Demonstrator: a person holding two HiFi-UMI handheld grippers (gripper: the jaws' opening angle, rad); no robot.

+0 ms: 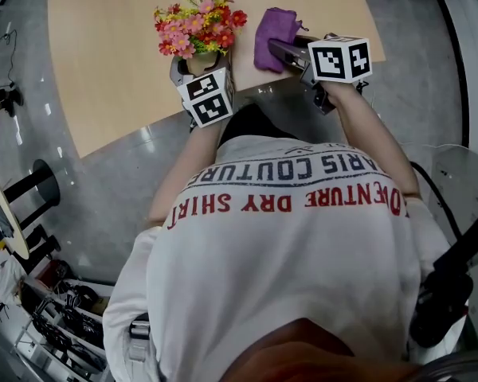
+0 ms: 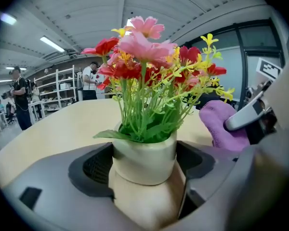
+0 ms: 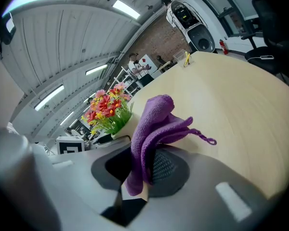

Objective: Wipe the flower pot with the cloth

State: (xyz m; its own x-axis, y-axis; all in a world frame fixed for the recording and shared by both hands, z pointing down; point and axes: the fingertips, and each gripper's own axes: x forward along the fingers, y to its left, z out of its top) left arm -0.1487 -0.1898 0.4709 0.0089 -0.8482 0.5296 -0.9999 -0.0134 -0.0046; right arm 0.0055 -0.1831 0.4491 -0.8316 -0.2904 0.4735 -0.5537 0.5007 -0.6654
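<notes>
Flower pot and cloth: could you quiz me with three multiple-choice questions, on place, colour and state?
1. Where is the flower pot?
A) between the left tool's jaws
B) on the floor
C) inside a box
2. What colour is the cloth?
A) white
B) purple
C) green
3. The right tool is:
A) open and empty
B) shut on the cloth
C) shut on the pot
Answers: 1 A, the jaws sit on either side of the pot; 2 B, plainly purple; 3 B, the cloth is pinched between its jaws.
</notes>
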